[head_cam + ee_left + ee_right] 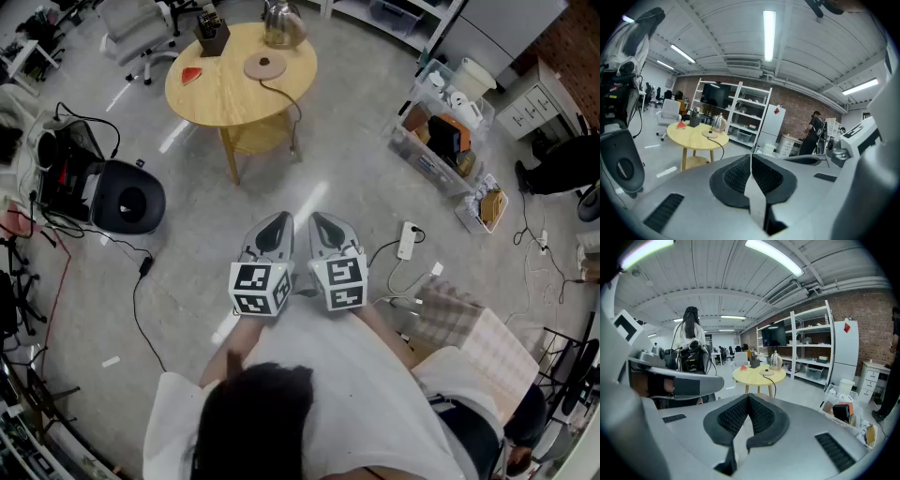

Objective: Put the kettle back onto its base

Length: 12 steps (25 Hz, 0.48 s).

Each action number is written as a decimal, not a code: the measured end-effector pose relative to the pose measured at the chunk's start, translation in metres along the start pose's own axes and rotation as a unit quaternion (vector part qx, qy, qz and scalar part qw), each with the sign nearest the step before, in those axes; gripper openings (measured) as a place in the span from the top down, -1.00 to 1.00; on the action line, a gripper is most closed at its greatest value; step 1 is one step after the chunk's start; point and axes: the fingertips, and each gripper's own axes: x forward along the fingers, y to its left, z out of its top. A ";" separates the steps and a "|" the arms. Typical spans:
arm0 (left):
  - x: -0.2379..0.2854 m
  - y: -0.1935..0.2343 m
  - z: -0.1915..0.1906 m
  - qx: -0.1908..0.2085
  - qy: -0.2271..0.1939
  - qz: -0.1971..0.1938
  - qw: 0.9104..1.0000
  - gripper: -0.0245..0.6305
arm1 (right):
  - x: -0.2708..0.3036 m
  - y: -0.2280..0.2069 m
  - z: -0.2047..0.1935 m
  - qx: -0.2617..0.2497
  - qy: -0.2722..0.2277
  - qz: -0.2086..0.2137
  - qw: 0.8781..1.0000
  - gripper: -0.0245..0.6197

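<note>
While the kettle (281, 25) is sitting beside its base (264, 67) on the table (225, 94), upper centre, the left gripper (278, 225) and right gripper (323, 225) are hanging mid-frame, pressed together and empty, presumably pending approach.

bright, even light from ceiling strips (769, 35); sharp, fisheye-warped edges, dark corners

kettle (282, 23): glossy | table (221, 96): matt wood | floor (328, 169): smooth, shiny
</note>
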 end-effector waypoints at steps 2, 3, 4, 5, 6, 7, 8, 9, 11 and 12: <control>0.001 0.000 0.002 0.000 -0.001 -0.001 1.000 0.82 | 0.000 0.000 0.001 0.001 0.000 0.000 1.000 0.84; 0.001 0.000 0.002 0.000 -0.002 -0.001 1.000 0.82 | 0.001 0.001 0.002 0.001 0.000 0.000 1.000 0.84; 0.002 0.000 0.003 -0.001 -0.002 -0.001 1.000 0.82 | 0.002 0.001 0.003 0.002 0.000 0.001 1.000 0.84; 0.003 0.001 0.003 -0.001 -0.002 -0.001 1.000 0.82 | 0.003 0.001 0.003 0.003 0.000 0.002 1.000 0.84; 0.005 0.002 0.003 -0.003 -0.002 -0.001 1.000 0.82 | 0.004 0.001 0.003 0.006 0.000 0.002 1.000 0.84; 0.007 0.003 0.003 -0.004 -0.001 -0.002 1.000 0.82 | 0.005 -0.001 0.003 0.010 0.000 0.002 1.000 0.84; 0.009 0.004 0.002 -0.004 0.000 -0.003 1.000 0.82 | 0.007 -0.003 0.002 0.015 0.002 -0.001 1.000 0.84; 0.011 0.005 0.002 -0.004 0.003 -0.005 1.000 0.82 | 0.008 -0.006 0.002 0.019 0.003 -0.006 1.000 0.84; 0.016 0.007 0.003 -0.005 0.007 -0.008 1.000 0.82 | 0.011 -0.012 0.003 0.027 0.002 -0.013 1.000 0.84; 0.018 0.008 0.004 -0.006 0.008 -0.009 1.000 0.82 | 0.013 -0.013 0.003 0.031 0.002 -0.014 0.999 0.84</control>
